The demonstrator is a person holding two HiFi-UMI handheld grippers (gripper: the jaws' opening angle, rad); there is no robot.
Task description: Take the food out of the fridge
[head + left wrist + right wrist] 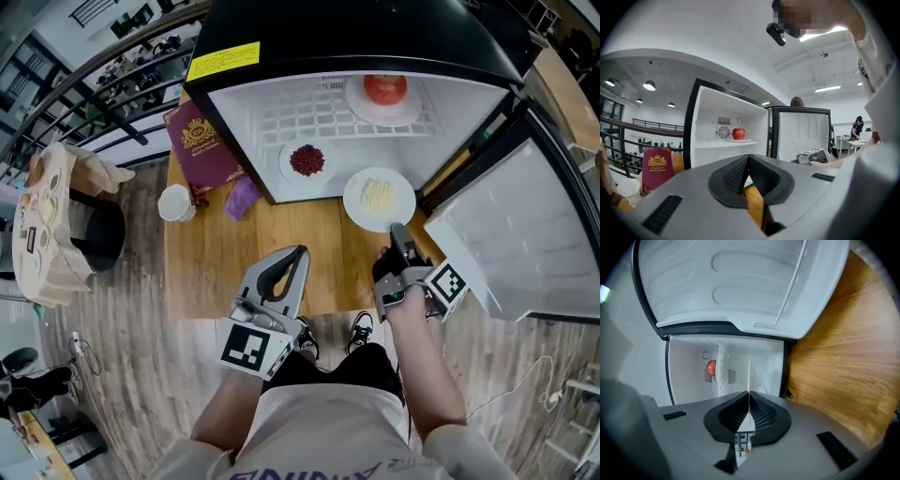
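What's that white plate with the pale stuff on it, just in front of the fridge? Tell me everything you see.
The white plate is round, smooth and plain, with a small heap of pale yellowish food in its middle; what food, I cannot tell. It lies roughly level at the open front of the fridge, over the wooden table. The right gripper is shut on its near rim.

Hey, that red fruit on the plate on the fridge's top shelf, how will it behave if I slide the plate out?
The red fruit looks round and sits loose on a shallow white plate, so it would probably roll if the plate tilts or jerks. Its skin looks smooth, so jaws might slip on it directly.
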